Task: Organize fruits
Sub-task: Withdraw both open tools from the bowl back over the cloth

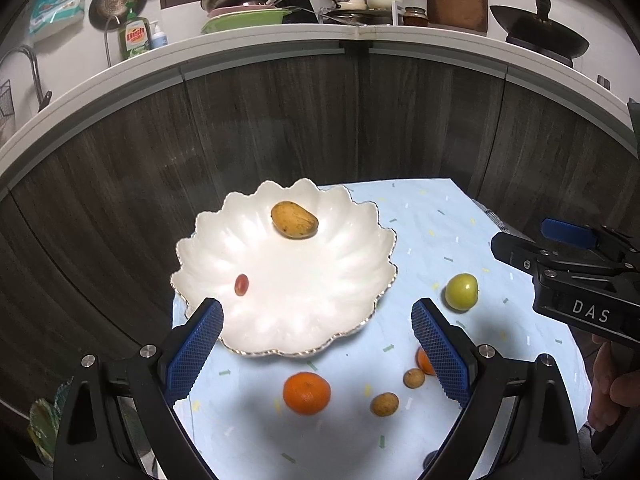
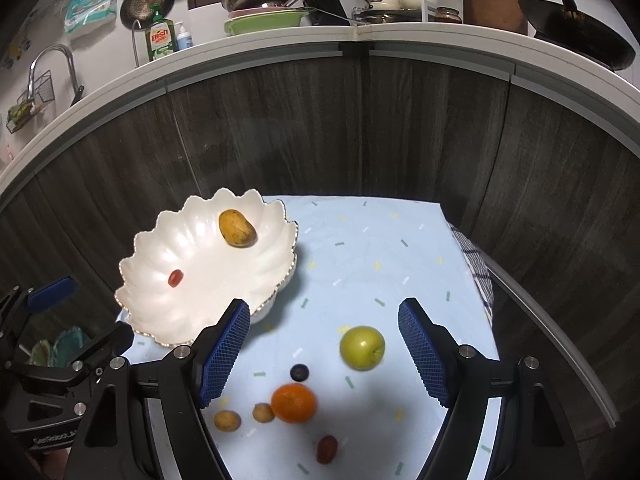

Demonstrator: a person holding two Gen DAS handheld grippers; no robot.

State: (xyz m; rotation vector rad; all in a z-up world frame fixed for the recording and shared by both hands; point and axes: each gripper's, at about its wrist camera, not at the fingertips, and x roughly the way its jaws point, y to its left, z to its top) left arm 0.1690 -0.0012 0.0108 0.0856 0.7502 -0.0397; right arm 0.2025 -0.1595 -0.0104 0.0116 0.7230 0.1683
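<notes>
Fruits lie loose on the pale blue worktop [image 2: 360, 248]; a round green apple [image 2: 362, 347] sits between the released fingers of the right tool [image 2: 324, 354]. It would do well to descend, clamp the smooth apple at its widest part, then carry it to the scalloped white bowl [image 2: 152, 312] holding a yellow mango [image 2: 237, 227]. The left tool [image 1: 317, 354] hangs released, empty.

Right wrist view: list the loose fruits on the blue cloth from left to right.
Small brown fruit → second small brown fruit → orange → dark red fruit → green apple. The blueberry sits above the orange, so its place is unclear.
</notes>
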